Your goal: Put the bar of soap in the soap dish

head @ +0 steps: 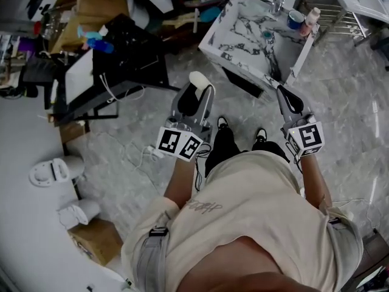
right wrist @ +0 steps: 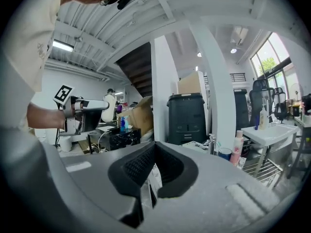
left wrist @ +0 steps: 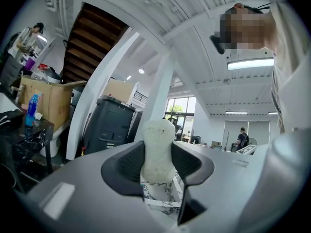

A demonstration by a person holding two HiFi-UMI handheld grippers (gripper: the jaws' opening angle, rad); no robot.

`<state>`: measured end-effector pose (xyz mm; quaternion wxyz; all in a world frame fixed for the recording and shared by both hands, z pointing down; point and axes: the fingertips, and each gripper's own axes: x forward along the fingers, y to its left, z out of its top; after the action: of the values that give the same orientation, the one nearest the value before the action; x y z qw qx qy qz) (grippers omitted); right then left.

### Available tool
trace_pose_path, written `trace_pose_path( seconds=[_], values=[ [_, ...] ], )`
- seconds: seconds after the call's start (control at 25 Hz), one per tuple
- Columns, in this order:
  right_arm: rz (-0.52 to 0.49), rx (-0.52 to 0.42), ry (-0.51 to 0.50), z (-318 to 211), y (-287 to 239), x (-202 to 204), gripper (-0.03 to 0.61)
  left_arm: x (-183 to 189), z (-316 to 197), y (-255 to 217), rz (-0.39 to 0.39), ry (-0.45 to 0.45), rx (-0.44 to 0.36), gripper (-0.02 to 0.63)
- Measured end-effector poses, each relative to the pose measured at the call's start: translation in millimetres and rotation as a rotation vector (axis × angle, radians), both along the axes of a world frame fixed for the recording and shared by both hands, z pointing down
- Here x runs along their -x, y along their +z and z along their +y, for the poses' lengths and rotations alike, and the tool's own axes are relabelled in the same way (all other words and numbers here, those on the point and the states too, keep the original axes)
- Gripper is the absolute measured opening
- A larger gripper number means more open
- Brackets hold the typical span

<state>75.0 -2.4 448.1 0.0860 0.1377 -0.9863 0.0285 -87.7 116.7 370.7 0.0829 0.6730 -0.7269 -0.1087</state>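
A pale, off-white bar of soap [head: 197,83] stands upright in my left gripper [head: 196,91], which is shut on it at waist height over the floor. In the left gripper view the soap [left wrist: 156,149] fills the gap between the dark pads. My right gripper [head: 282,91] is shut and holds nothing, its tips close to the near corner of the marble sink [head: 243,17]. In the right gripper view its pads [right wrist: 141,166] meet, and the left gripper with the soap [right wrist: 109,108] shows far left. I cannot pick out a soap dish.
On the sink's far rim stand a tap [head: 278,2], a blue cup [head: 296,19] and a pink bottle [head: 311,18]. A metal rack [head: 346,17] is beyond it. A cluttered black desk [head: 121,53] stands left, and white fixtures [head: 51,172] and a cardboard box [head: 97,239] lie near left.
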Motion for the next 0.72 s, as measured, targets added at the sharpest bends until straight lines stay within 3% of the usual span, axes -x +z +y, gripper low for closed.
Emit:
trace_pose_path(
  seconds=[0.12,0.28,0.4,0.6,0.72],
  values=[
    [-0.017,-0.005,0.078,-2.1,-14.0,21.0,0.0,27.5,-5.5,-6.2,0.013,0.059,-0.027,0.196],
    [-0.121,0.065,0.195,-11.3,-35.4,46.3,0.0,47.8,-14.0,-5.6,-0.07,0.159,-0.023,0.196],
    [-0.161,0.053,0.267,-18.2,-45.6,68.0,0.0,63.1,-18.9,0.9,-0.074,0.235,-0.025,0.196],
    [-0.114,-0.02,0.366,-12.2,-43.3,80.5,0.0,89.9,-29.1,5.5,0.102,0.378,-0.069,0.195],
    [-0.06,-0.031,0.395,-6.4,-30.5,81.5,0.0,103.9,-35.3,11.4,0.149,0.419,-0.077,0.196]
  ],
)
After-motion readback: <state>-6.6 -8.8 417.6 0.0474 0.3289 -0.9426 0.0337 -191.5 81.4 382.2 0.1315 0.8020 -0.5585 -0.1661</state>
